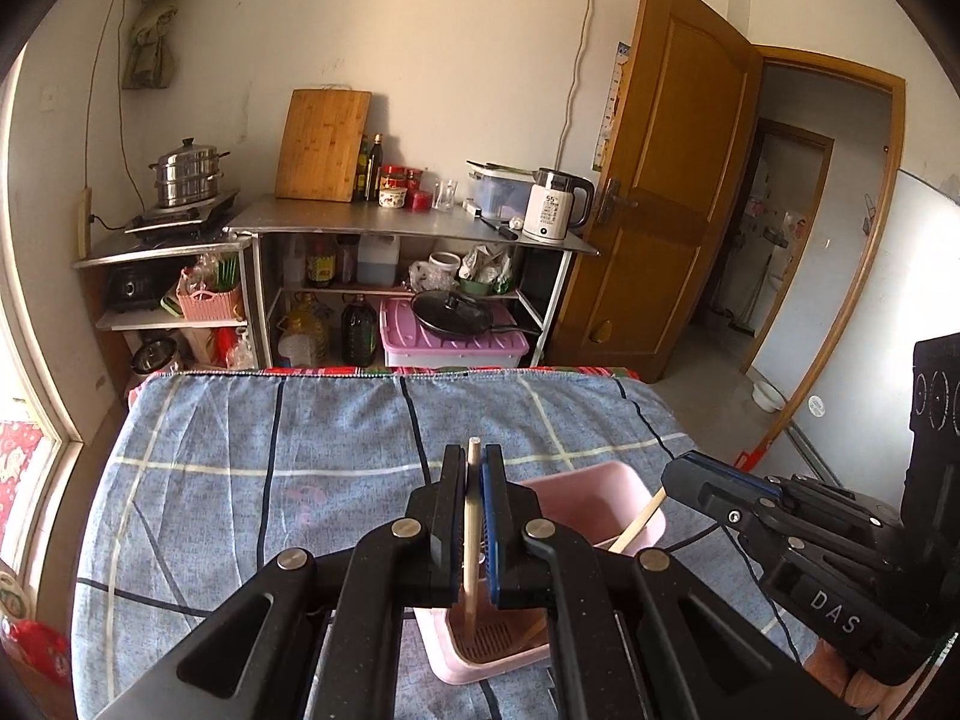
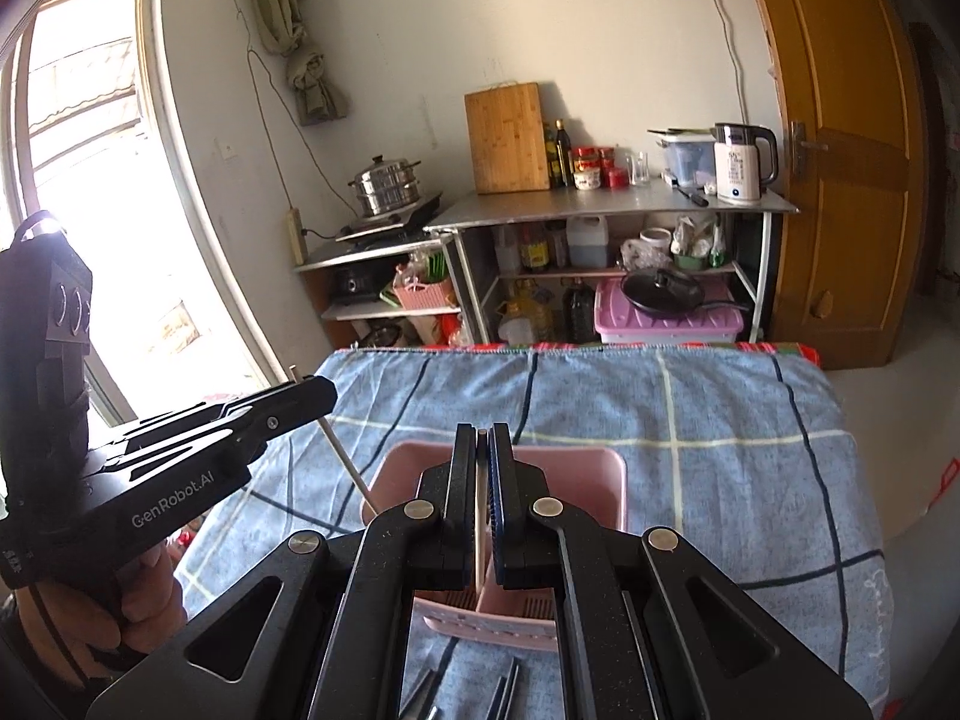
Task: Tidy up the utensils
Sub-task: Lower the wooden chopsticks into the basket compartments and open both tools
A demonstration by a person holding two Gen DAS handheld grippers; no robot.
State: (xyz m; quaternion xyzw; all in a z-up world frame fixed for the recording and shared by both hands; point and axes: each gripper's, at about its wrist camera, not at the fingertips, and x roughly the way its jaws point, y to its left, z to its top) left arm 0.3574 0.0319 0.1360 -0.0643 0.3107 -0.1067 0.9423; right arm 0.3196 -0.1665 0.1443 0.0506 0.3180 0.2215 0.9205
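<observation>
**Both grippers clamped, over the pink holder**

Checked blue cloth [image 1: 252, 480] over the worktop, kitchen shelving behind. My left gripper [image 1: 474, 462] is clamped on a pale wooden chopstick [image 1: 471, 516], tip down in the pink utensil holder [image 1: 600, 498]. My right gripper [image 2: 482, 444] is clamped on a second chopstick [image 2: 480, 516], over the same holder.

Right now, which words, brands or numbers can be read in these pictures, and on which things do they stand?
"GenRobot.AI": side of the left gripper.
"DAS": body of the right gripper.
"55": front of the white electric kettle; its smaller print is too small to read.
Bottle and jar labels on the shelves: blurred.
</observation>
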